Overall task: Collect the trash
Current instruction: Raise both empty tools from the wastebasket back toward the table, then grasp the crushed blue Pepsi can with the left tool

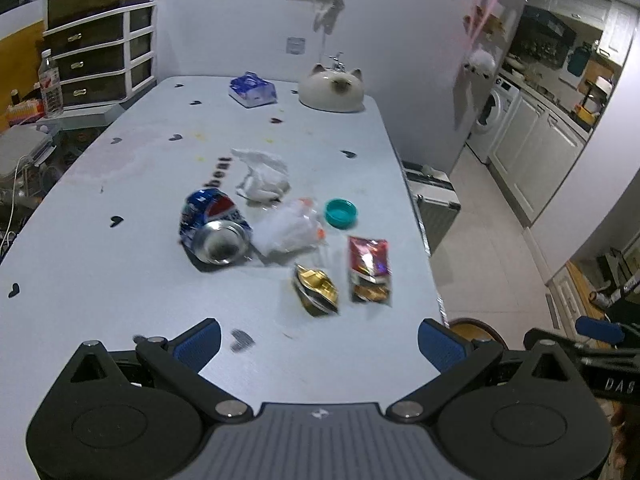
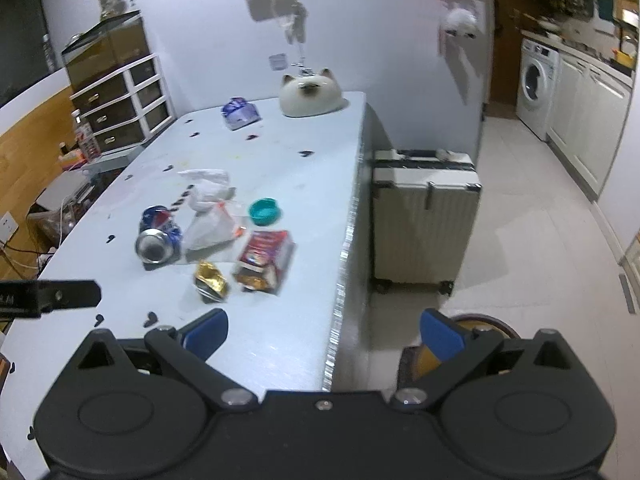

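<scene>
Trash lies in a cluster mid-table: a crushed blue soda can [image 1: 214,227] [image 2: 158,234], a crumpled white tissue [image 1: 262,176] [image 2: 208,188], a clear plastic bag [image 1: 290,227] [image 2: 212,226], a teal cap [image 1: 340,213] [image 2: 264,211], a red snack packet [image 1: 369,270] [image 2: 264,255] and a gold foil wrapper [image 1: 316,290] [image 2: 210,280]. My left gripper [image 1: 320,344] hovers open over the table's near end, nothing between its fingers. My right gripper [image 2: 324,330] is open too, straddling the table's right edge, short of the wrapper.
A cat-shaped white holder [image 1: 332,90] [image 2: 310,94] and a blue tissue pack [image 1: 253,90] [image 2: 240,114] sit at the far end of the pale table [image 1: 120,184] [image 2: 304,184]. A white suitcase [image 2: 424,216] stands beside it. A round brown bin rim [image 2: 480,326] shows below the right fingers.
</scene>
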Action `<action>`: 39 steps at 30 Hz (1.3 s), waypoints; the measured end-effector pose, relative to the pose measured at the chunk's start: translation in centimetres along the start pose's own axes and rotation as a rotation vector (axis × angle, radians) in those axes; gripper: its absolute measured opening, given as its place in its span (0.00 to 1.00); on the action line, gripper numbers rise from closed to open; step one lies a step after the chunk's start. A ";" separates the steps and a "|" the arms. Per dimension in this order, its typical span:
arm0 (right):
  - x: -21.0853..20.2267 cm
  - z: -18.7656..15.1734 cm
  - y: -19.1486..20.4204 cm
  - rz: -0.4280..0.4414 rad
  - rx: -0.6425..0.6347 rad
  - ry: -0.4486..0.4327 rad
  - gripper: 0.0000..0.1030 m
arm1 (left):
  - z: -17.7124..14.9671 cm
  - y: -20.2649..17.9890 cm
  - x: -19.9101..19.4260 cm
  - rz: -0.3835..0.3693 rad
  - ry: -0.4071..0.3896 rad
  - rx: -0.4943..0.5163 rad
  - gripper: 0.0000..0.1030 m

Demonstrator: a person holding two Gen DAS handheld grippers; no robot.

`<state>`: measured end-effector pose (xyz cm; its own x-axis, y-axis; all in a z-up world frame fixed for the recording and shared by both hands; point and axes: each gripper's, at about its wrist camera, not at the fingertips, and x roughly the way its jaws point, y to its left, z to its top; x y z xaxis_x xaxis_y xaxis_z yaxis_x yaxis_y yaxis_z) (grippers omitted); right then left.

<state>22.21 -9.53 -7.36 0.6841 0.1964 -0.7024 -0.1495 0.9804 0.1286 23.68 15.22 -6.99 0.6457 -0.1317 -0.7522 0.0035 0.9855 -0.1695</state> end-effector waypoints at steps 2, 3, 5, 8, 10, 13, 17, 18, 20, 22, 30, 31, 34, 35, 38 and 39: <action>1.0 0.3 1.5 0.000 -0.005 -0.004 1.00 | 0.8 1.4 0.8 -0.002 -0.003 -0.011 1.00; 1.4 0.4 1.9 0.000 -0.010 -0.006 1.00 | 1.1 2.0 1.2 -0.004 -0.004 -0.018 1.00; 2.2 0.6 3.0 0.015 -0.024 -0.019 1.00 | 2.0 3.4 2.1 -0.005 -0.008 -0.034 1.00; 3.6 0.9 4.3 0.023 -0.034 -0.036 1.00 | 3.4 5.4 3.7 -0.004 -0.011 -0.067 1.00; 4.6 1.2 5.2 0.012 -0.038 -0.042 1.00 | 4.4 6.8 4.8 0.000 -0.012 -0.104 1.00; 5.9 1.5 6.4 0.014 -0.056 -0.035 1.00 | 5.7 8.8 6.5 -0.002 -0.013 -0.147 1.00; 7.5 2.0 7.8 0.065 -0.082 -0.031 1.00 | 7.1 11.1 9.0 -0.030 -0.026 -0.191 1.00; 7.9 2.2 8.1 0.075 -0.088 -0.030 1.00 | 7.4 11.5 9.5 -0.043 -0.030 -0.190 1.00; 8.8 2.8 8.9 0.104 -0.101 -0.023 1.00 | 8.1 12.3 10.7 -0.058 -0.028 -0.198 1.00; 9.8 3.5 9.5 0.133 -0.103 -0.006 0.96 | 8.5 13.3 11.7 -0.085 -0.029 -0.226 1.00; 16.2 7.7 13.8 0.248 -0.087 0.047 0.54 | 8.0 17.3 13.8 -0.129 -0.047 -0.369 0.99; 17.0 8.2 14.4 0.263 -0.089 0.055 0.52 | 7.8 17.8 13.9 -0.126 -0.044 -0.380 0.98; 19.8 9.3 16.3 0.289 -0.094 0.096 0.40 | 7.1 19.0 14.4 -0.121 -0.033 -0.410 0.91; 20.7 9.6 16.8 0.296 -0.089 0.111 0.38 | 6.9 19.3 14.6 -0.118 -0.029 -0.422 0.90; 23.1 10.2 17.9 0.310 -0.089 0.142 0.35 | 6.3 20.3 15.1 -0.120 -0.032 -0.464 0.88; 23.8 10.3 18.1 0.318 -0.096 0.151 0.33 | 6.2 20.7 15.3 -0.126 -0.037 -0.482 0.88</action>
<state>43.13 13.09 -14.52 0.4804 0.4799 -0.7341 -0.4092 0.8630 0.2963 38.35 34.22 -18.07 0.6898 -0.2337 -0.6852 -0.2647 0.7995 -0.5392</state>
